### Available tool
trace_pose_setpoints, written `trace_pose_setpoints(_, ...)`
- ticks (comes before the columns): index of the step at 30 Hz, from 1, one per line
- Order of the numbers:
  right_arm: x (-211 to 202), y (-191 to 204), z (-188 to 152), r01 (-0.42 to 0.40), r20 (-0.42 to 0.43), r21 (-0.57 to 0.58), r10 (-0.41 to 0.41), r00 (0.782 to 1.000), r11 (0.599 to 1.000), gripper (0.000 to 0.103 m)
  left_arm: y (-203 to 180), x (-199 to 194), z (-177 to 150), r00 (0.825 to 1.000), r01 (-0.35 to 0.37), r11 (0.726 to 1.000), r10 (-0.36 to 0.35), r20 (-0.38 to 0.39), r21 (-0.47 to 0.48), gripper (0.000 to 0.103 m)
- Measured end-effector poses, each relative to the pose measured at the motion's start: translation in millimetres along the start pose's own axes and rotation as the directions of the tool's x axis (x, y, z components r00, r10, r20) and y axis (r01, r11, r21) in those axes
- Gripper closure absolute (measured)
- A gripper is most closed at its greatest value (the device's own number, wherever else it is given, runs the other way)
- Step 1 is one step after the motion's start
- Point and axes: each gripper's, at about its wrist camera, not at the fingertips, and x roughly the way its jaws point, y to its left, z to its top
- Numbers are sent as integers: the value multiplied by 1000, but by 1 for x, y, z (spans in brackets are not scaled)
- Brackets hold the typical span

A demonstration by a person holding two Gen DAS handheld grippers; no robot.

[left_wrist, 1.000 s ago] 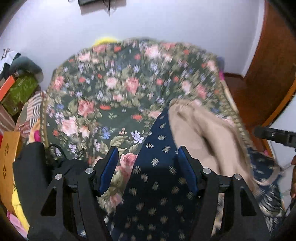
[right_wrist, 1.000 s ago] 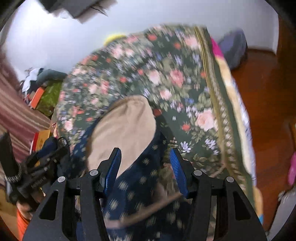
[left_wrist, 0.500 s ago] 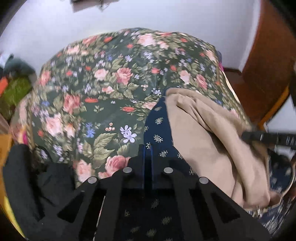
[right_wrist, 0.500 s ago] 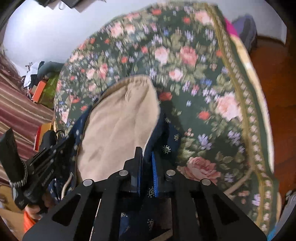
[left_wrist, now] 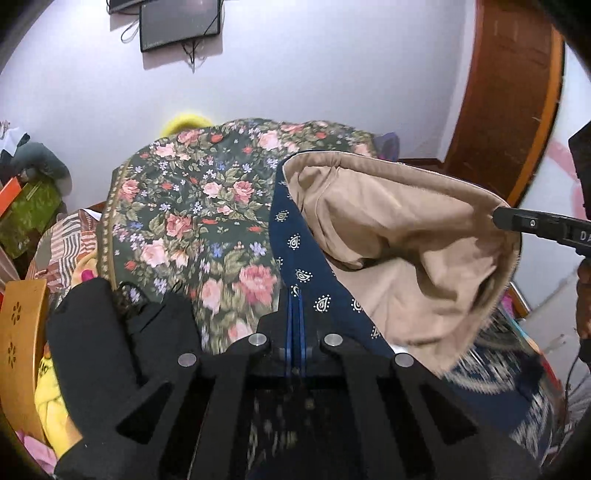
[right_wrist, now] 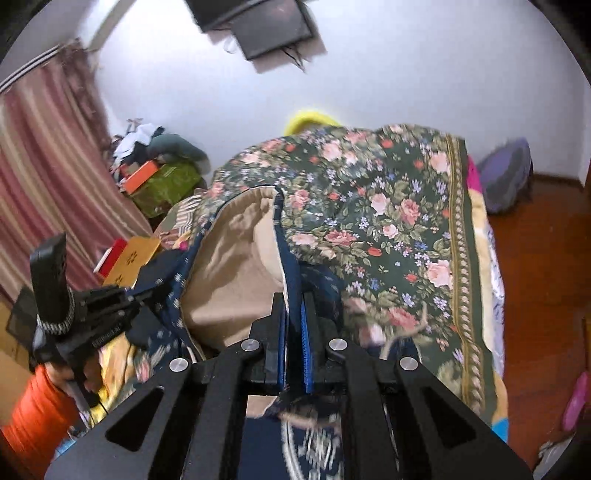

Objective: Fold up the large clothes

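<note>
A large navy garment (left_wrist: 299, 254) with small white paisley marks and a tan lining (left_wrist: 399, 236) is lifted above a bed with a dark floral cover (left_wrist: 192, 206). My left gripper (left_wrist: 295, 306) is shut on the garment's navy edge. My right gripper (right_wrist: 293, 314) is shut on the opposite navy edge (right_wrist: 291, 266), with the tan lining (right_wrist: 229, 266) hanging open to its left. Each gripper shows in the other's view: the right one (left_wrist: 532, 225) and the left one (right_wrist: 92, 314).
A screen (left_wrist: 181, 22) hangs on the white wall. Boxes and clothes (right_wrist: 159, 177) pile at the left by a striped curtain (right_wrist: 48, 177). A black garment (left_wrist: 96, 332) lies at the bed's near left. A wooden door (left_wrist: 509, 92) and floor (right_wrist: 539, 251) are on the right.
Both grippers went from open to shut on the garment's edges, then lifted it, so the tan lining now hangs stretched between them.
</note>
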Motion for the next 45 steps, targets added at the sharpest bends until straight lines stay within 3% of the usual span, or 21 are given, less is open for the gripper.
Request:
trace_pose_setpoints(7, -27, 1, -65, 61, -35, 11, -60, 998, 998, 97, -14, -49, -62, 1000, 28, 1000, -28, -9, 5, 101)
trace_pose_setpoints(15, -1, -17, -128, 192, -166, 4, -189, 968, 981, 97, -17, -23, -137, 988, -4, 999, -3, -152, -45, 101)
trace_pose_setpoints(20, -4, 10, -136, 256, -129, -200, -285, 950, 946, 96, -21, -8, -160, 974, -58, 998, 58, -219, 6, 97)
trace_pose_setpoints(23, -9, 32, -130, 290, -89, -317, -333, 939, 903, 93, -25, -24, -156, 983, -97, 995, 101, -154, 32, 95)
trace_pose_setpoints(24, -10, 34, -128, 293, -83, -329, -336, 938, 898, 92, -27, -29, -154, 984, -111, 993, 116, -135, 46, 89)
trace_pose_setpoints(26, -10, 39, -120, 267, -80, -335, -309, 948, 904, 90, -27, -37, -147, 986, -127, 991, 131, -102, 51, 69)
trace_pose_setpoints(27, -10, 41, -115, 244, -82, -325, -284, 955, 914, 83, -25, -39, -143, 987, -128, 991, 132, -87, 45, 54)
trace_pose_setpoints(28, -7, 43, -111, 215, -87, -310, -253, 964, 926, 78, -23, -42, -138, 989, -128, 991, 130, -64, 33, 48)
trace_pose_setpoints(30, -1, 45, -103, 181, -86, -287, -214, 973, 941, 58, -19, -43, -129, 991, -125, 992, 126, -48, 16, 48)
trace_pose_setpoints(33, 13, 51, -91, 141, -88, -262, -169, 982, 955, 58, -9, -34, -114, 993, -113, 993, 112, -46, -22, 48)
trace_pose_setpoints(37, 37, 55, -81, 63, -162, -229, -102, 981, 971, 58, 7, -13, -103, 993, -105, 992, 100, -68, -70, 48)
trace_pose_setpoints(43, 69, 55, -73, 4, -194, -173, -38, 980, 985, 58, 23, 30, -89, 991, -36, 988, 16, -130, -150, 49)
trace_pose_setpoints(45, 76, 52, -69, -14, -191, -153, -15, 981, 988, 58, 25, 43, -84, 991, -16, 985, -7, -131, -171, 56)
